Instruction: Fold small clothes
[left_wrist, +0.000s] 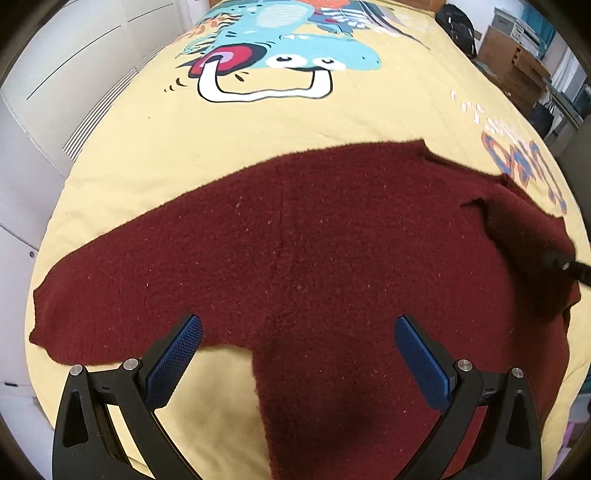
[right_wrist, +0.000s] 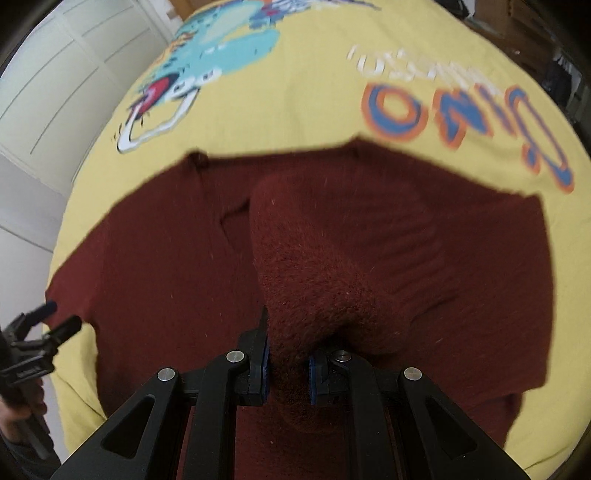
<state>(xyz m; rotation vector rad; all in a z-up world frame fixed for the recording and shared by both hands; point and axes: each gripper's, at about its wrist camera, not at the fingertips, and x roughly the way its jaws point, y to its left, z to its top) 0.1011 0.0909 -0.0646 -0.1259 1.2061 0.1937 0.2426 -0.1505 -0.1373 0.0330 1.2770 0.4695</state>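
A dark red knitted sweater (left_wrist: 314, 240) lies spread flat on a yellow bedspread (left_wrist: 295, 122) with a cartoon dinosaur print. My left gripper (left_wrist: 299, 321) hovers open over its near edge, by the left sleeve, with nothing between the blue pads. In the right wrist view my right gripper (right_wrist: 288, 354) is shut on the sweater's sleeve (right_wrist: 303, 266), which is lifted and drawn over the body of the sweater (right_wrist: 166, 277). The right gripper's tip (left_wrist: 565, 266) shows at the right edge of the left wrist view. The left gripper (right_wrist: 61, 317) appears at the far left.
White cupboard doors (left_wrist: 55, 74) stand along the bed's left side. Cardboard boxes and shelves (left_wrist: 517, 62) and a dark bag (left_wrist: 458, 26) sit beyond the far right corner. A hand (right_wrist: 14, 417) holds the left gripper at the lower left.
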